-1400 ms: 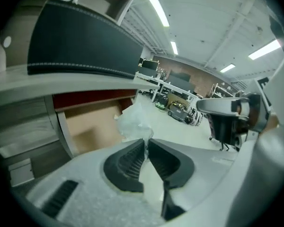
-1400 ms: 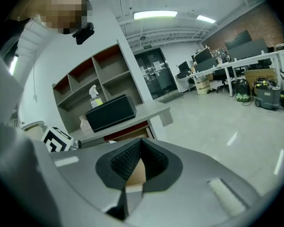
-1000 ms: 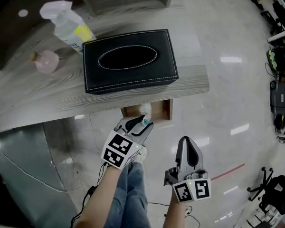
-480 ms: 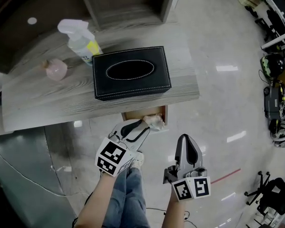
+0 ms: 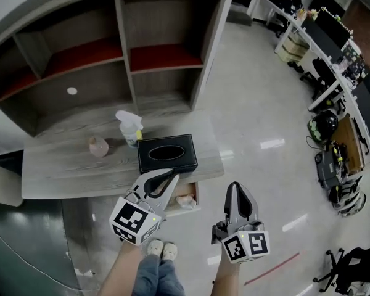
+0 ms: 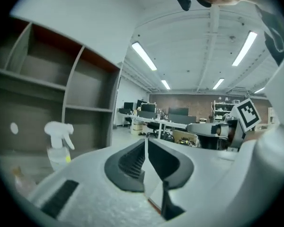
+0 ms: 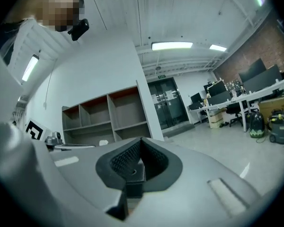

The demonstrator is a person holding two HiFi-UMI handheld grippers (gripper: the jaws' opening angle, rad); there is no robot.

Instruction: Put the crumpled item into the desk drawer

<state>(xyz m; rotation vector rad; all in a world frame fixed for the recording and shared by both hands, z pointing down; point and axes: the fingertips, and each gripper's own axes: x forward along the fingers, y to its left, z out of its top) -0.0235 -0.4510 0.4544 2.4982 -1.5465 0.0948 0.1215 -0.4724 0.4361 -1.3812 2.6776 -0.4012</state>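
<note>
Head view: crumpled item (image 5: 186, 201) sits in the drawer (image 5: 198, 196) below the tissue box (image 5: 166, 154). Left claw (image 5: 173, 174) has just been closing, empty. Right claw (image 5: 233, 186) is pressed together, empty, so the job seems finished.

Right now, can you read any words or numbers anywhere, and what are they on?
No text here can be read.
Spray bottle yellow label: too small to read.
Green sign over the glass doors: too small to read.
Square markers: black-and-white patterns, no letters.
Black tissue box: no print shows.
</note>
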